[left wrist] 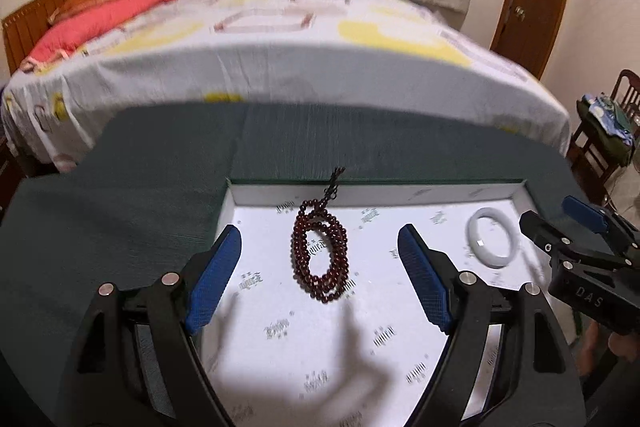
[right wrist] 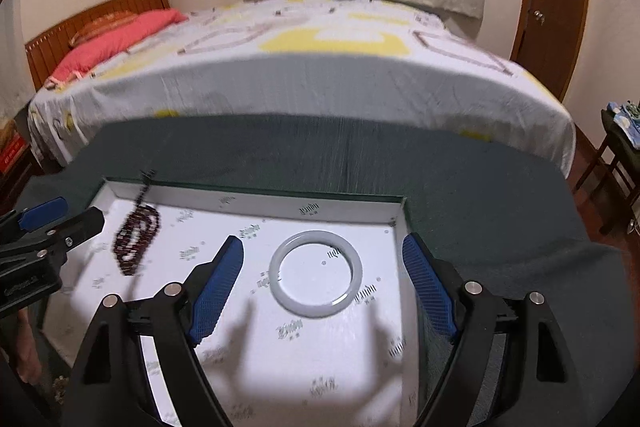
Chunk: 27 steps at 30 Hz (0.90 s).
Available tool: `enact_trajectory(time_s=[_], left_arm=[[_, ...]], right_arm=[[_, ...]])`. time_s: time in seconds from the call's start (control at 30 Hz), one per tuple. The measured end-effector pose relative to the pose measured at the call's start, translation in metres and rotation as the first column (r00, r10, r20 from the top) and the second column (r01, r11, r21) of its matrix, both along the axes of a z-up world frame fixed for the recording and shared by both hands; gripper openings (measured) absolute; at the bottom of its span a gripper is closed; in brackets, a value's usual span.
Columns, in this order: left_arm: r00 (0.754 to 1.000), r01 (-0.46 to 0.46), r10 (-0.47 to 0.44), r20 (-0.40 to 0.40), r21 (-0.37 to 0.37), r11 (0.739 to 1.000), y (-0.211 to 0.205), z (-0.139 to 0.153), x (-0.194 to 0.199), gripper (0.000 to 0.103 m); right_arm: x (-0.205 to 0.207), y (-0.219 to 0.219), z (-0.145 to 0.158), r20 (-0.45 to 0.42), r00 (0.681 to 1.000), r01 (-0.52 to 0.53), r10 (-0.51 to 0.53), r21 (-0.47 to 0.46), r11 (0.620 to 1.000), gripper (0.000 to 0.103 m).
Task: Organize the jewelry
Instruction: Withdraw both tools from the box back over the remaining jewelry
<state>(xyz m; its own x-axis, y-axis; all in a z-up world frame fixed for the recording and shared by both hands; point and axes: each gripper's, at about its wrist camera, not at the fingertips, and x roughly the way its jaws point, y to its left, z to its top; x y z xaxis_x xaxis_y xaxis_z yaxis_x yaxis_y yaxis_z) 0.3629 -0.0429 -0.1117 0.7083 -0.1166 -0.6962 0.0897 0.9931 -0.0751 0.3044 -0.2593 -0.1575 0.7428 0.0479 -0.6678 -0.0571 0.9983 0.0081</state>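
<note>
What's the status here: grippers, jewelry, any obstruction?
Left hand-held gripper open, over dark red bead string. Right hand-held gripper open, over white bangle. Both pieces lie apart in white box. Nothing in the way.

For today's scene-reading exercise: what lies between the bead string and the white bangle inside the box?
Only bare printed box lining separates the bead string from the white bangle, shown in the left wrist view.

right gripper [left wrist: 560, 227] body: "DAS" | tray [left wrist: 400, 195] print: unreadable
</note>
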Motion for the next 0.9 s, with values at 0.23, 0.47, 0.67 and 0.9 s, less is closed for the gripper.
enact_trajectory(time_s=[0.23, 0.47, 0.67, 0.9], left_arm=[[0.994, -0.012, 0.014, 0.107, -0.018, 1.000, 0.005, 0.027, -0.065, 0.079], [0.990, -0.035, 0.036, 0.136, -0.007, 0.999, 0.012, 0.021, -0.132, 0.079], [0.989, -0.050, 0.044, 0.140, 0.039, 0.998, 0.016, 0.001, -0.182, 0.079], [0.996, -0.036, 0.031, 0.083, 0.058, 0.998, 0.016, -0.029, -0.220, 0.079]], right_arm=[[-0.067, 0.000, 0.019, 0.075, 0.997, 0.005, -0.006, 0.013, 1.000, 0.079], [-0.138, 0.003, 0.006, 0.065, 0.998, 0.000, -0.004, 0.053, 0.999, 0.079], [-0.192, 0.013, -0.023, 0.026, 1.000, -0.009, 0.007, 0.067, 0.998, 0.079], [-0.217, 0.029, -0.056, -0.048, 0.998, -0.039, 0.042, 0.058, 0.998, 0.079]])
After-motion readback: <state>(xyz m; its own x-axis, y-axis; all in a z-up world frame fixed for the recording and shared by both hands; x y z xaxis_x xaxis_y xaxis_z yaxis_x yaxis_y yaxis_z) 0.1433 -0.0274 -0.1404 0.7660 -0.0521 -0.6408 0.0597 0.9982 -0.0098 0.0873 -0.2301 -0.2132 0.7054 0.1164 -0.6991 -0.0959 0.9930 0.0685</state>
